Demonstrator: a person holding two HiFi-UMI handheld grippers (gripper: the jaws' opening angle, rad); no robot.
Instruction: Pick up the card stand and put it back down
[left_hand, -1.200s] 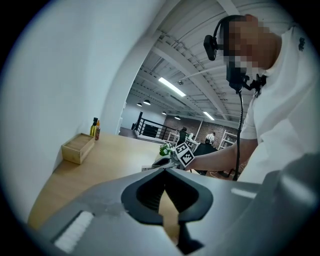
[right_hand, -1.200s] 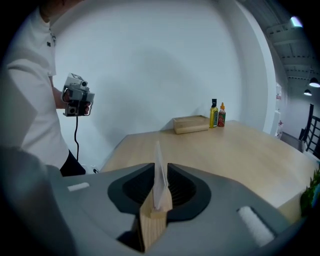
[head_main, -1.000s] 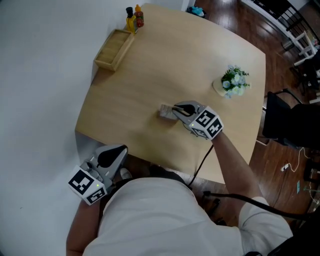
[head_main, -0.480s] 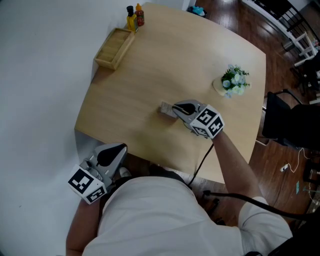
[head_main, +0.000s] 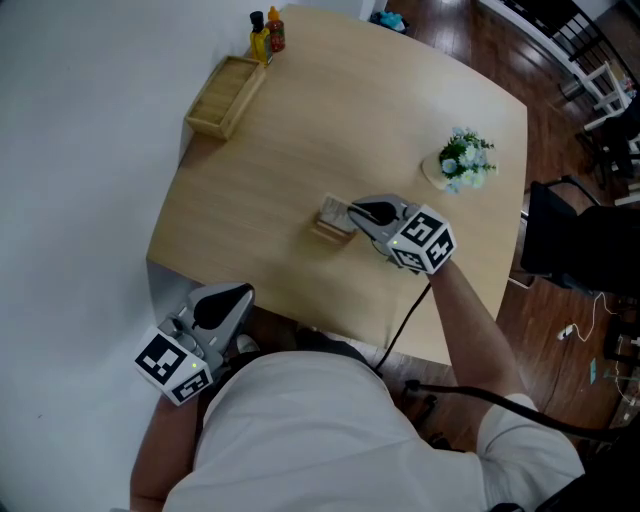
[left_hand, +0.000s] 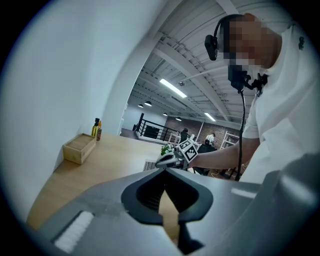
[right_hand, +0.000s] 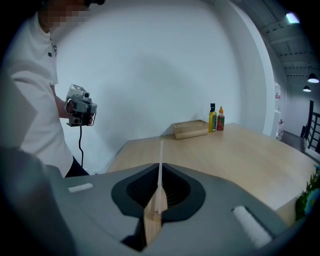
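My right gripper (head_main: 352, 212) is pinching the card stand (head_main: 333, 222), jaws pressed on its wooden base. In the right gripper view the card stands upright between them. The stand is near the middle of the table (head_main: 300, 120); can't tell if it clears the surface. My right forearm reaches in from the near right, stretched over the near edge, marker cube on top. My left gripper (head_main: 236, 296) has its jaws together with nothing between them. It's held off the table's near-left corner, close to my body, pointing far. Far left there's a wooden tray (head_main: 226, 95), with two bottles (head_main: 268, 32) just beyond it. Far right there's a flower bunch (head_main: 462, 160).
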